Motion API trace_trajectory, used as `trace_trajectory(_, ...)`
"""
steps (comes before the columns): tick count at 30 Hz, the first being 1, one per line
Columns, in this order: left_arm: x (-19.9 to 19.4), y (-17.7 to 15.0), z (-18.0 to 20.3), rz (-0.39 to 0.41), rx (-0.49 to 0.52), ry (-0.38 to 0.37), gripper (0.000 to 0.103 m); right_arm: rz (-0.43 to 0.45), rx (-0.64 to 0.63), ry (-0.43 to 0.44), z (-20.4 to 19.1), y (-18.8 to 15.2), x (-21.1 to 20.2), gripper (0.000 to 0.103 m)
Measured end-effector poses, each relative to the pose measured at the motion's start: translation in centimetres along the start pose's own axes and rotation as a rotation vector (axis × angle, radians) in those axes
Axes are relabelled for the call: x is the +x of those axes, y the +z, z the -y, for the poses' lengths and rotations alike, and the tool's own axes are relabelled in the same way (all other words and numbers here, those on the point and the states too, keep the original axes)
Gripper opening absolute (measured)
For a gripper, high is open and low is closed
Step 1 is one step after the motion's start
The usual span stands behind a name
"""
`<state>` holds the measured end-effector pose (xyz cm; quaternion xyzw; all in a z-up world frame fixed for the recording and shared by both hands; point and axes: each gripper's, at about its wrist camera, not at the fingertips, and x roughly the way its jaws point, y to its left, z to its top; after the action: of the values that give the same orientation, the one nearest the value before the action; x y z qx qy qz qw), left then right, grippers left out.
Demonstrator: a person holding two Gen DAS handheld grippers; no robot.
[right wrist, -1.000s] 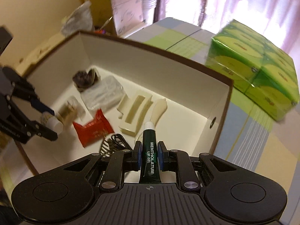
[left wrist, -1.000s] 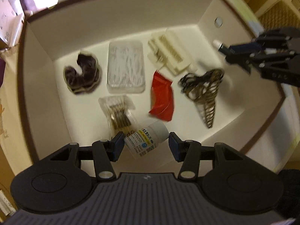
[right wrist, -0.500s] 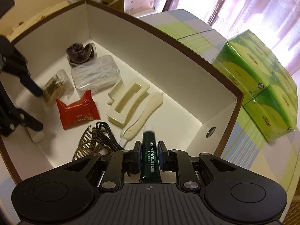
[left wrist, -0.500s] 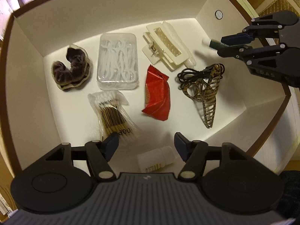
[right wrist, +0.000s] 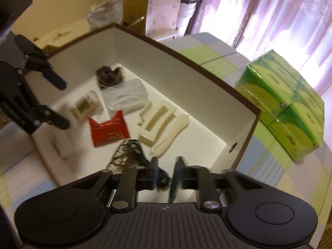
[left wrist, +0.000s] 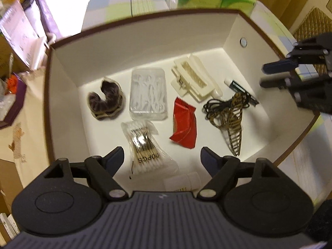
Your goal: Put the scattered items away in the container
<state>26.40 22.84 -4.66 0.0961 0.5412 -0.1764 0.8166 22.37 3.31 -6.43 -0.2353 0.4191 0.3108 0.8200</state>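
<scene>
Lip gel tube now among nine boxed items

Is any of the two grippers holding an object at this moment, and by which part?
No. Left gripper and right gripper are both open; the lip gel tube lies in the box.

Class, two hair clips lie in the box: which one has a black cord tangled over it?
The brown tortoiseshell claw clip; the cream clip lies bare beside it.

Bright daylight through pale pink curtains at far right. Checked pastel tablecloth beneath, green tissue packs on it. Cardboard boxes and cream wall far left.
</scene>
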Motion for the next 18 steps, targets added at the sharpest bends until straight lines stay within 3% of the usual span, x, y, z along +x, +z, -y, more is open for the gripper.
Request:
trace_trajectory(1, -0.5, -0.1, 0.2, 0.014, -0.004, 0.006, 0.078, 0.036, 0.001, -0.019, -0.4, -0.3, -0.9, 0.103)
trace_trajectory(3, -1.4, -0.2, 0.6, 0.044, -0.011, 0.017, 0.082, 0.086, -0.012, -0.004, -1.1, -0.8, -2.7, 0.103)
trace_trajectory(5, -2.1, -0.5, 1.1, 0.071, -0.016, 0.034, 0.088, 0.097, 0.006, 0.003, -1.7, -1.2, -3.7, 0.103)
trace_trajectory(18, -6.4, -2.8, 4.2, 0.177, -0.069, 0.115, 0.097, 0.122, 0.244, 0.0, -3.3, -4.1, -7.1, 0.103)
